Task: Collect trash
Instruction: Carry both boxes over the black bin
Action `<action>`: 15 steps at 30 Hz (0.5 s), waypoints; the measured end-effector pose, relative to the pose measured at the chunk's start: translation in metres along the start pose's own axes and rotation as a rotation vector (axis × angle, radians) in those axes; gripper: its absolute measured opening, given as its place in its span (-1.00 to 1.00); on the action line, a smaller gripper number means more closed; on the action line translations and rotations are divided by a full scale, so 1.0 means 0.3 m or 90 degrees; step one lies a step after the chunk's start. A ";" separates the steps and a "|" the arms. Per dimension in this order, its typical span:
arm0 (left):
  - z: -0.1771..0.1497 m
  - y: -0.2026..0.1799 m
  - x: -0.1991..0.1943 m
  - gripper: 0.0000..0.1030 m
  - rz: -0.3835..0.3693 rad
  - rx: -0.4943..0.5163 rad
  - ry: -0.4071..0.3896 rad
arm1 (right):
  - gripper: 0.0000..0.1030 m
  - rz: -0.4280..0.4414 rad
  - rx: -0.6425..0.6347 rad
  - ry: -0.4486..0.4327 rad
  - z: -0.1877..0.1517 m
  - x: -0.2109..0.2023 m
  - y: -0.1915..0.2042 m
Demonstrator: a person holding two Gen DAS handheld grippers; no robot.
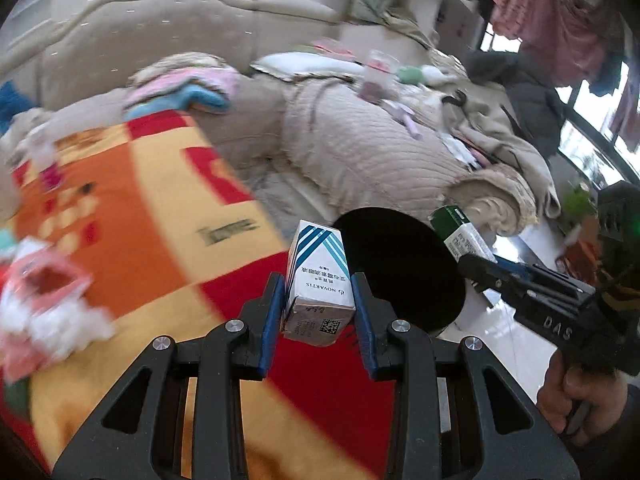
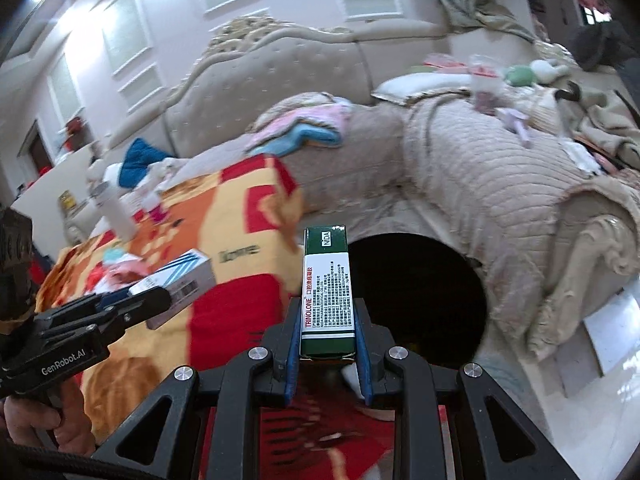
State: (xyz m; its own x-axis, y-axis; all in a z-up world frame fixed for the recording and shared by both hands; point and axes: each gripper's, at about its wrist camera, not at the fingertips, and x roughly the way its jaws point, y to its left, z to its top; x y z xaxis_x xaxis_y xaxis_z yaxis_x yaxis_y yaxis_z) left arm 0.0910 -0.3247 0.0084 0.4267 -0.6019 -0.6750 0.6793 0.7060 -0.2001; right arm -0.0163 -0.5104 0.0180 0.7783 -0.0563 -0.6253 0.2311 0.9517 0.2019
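Observation:
My left gripper (image 1: 318, 304) is shut on a white medicine box with blue stripes (image 1: 318, 276), held above the red and orange blanket. Beyond it to the right gapes the black round opening of a bin (image 1: 400, 268). My right gripper (image 2: 326, 340) is shut on a long green and white ointment box (image 2: 326, 284), which points toward the same black bin (image 2: 420, 296). In the left wrist view the right gripper (image 1: 476, 264) comes in from the right with the green box (image 1: 460, 232) over the bin's edge. The right wrist view shows the left gripper (image 2: 152, 300) and the striped box (image 2: 180, 280) at the left.
A red, orange and yellow blanket (image 1: 140, 220) covers the table, with pink and white wrappers (image 1: 44, 308) at its left. A beige quilted sofa (image 2: 480, 184) with clothes and clutter runs behind. A white bottle (image 2: 116, 208) stands on the far blanket. Pale floor (image 2: 600, 392) lies to the right.

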 end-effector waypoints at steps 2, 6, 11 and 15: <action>0.028 -0.032 0.059 -0.39 -0.022 0.008 0.011 | -0.57 -0.012 0.008 0.005 0.008 0.009 -0.040; 0.057 -0.079 0.145 -0.39 -0.042 0.036 0.028 | -0.57 -0.014 0.027 0.016 0.032 0.050 -0.103; 0.083 -0.127 0.242 -0.35 -0.060 0.047 0.059 | -0.57 -0.024 0.045 0.027 0.056 0.109 -0.132; 0.088 -0.117 0.286 0.01 -0.045 0.028 0.084 | -0.33 -0.015 0.086 0.033 0.068 0.142 -0.172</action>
State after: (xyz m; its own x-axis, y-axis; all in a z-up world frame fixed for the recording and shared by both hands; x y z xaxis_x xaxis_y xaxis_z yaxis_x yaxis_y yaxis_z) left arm 0.1196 -0.4109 -0.0236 0.2965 -0.5933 -0.7484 0.7322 0.6443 -0.2208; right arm 0.0168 -0.5680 -0.0038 0.7409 -0.0592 -0.6690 0.3285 0.9008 0.2840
